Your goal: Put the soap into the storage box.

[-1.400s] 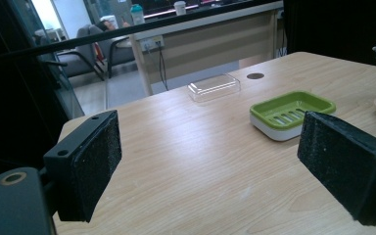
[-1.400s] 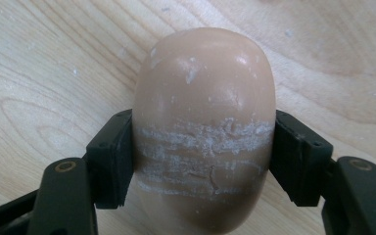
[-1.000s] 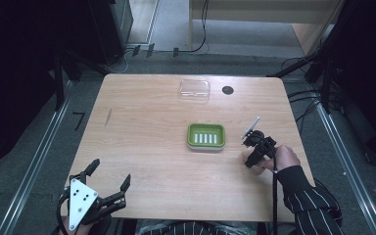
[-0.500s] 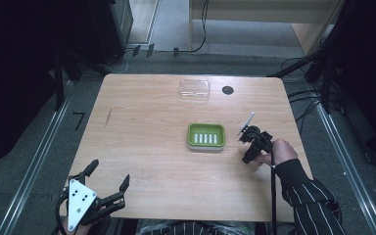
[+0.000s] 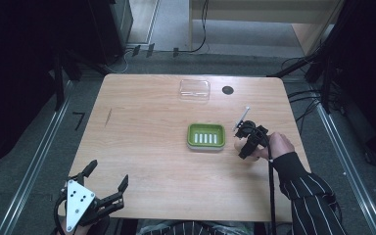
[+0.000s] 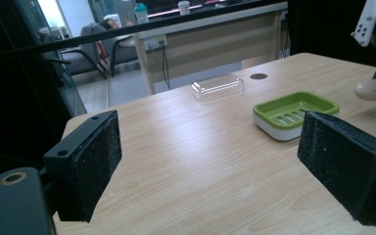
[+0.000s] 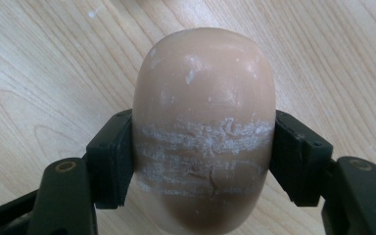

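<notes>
Right gripper (image 7: 203, 161) has its jaws clamped on a beige soap bar (image 7: 203, 122), just right of the green soap dish (image 5: 206, 136). Left gripper (image 5: 108, 182) sits wide open, well away at the near-left table (image 5: 142, 117) edge.

The left gripper (image 5: 106, 182) sits at the lower left of the high view, its 2 jaws spread wide with nothing between them. The right gripper (image 5: 247, 138) is at the right of centre, held by a hand (image 5: 273, 146) on a striped sleeve (image 5: 307, 193), its jaws clamped on a soap bar (image 7: 203, 127).
</notes>
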The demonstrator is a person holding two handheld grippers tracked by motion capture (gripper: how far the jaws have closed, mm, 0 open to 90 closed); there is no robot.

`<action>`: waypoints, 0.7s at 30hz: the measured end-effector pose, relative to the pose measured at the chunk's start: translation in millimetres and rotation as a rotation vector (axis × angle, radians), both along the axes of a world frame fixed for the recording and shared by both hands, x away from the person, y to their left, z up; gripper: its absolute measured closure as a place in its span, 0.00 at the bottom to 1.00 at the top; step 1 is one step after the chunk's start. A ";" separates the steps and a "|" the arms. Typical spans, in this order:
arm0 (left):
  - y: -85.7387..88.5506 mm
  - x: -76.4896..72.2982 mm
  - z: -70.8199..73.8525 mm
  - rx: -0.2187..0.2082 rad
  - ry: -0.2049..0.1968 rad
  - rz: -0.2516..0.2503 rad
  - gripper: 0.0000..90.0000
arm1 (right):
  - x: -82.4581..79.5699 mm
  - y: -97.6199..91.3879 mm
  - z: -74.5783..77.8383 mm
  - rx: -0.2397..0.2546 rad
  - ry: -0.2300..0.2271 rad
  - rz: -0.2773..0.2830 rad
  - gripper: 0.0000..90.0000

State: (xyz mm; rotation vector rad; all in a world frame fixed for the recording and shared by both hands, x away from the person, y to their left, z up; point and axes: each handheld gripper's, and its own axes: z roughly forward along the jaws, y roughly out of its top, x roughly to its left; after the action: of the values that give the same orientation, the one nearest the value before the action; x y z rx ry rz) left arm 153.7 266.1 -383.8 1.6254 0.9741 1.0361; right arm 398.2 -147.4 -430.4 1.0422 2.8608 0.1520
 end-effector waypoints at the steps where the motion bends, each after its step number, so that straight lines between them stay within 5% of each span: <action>1: 0.0 0.0 0.1 0.001 0.001 0.000 0.11 | 0.5 1.0 0.2 -0.002 0.001 0.006 0.37; 21: -0.4 -0.4 0.0 0.003 0.002 0.002 0.11 | 10.7 15.3 17.5 -0.015 -0.038 0.111 0.37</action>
State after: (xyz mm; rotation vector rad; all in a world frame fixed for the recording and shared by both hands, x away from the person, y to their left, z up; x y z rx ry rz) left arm 153.3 265.7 -383.7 1.6283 0.9756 1.0379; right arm 408.9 -132.1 -412.9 0.8686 2.8811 0.1564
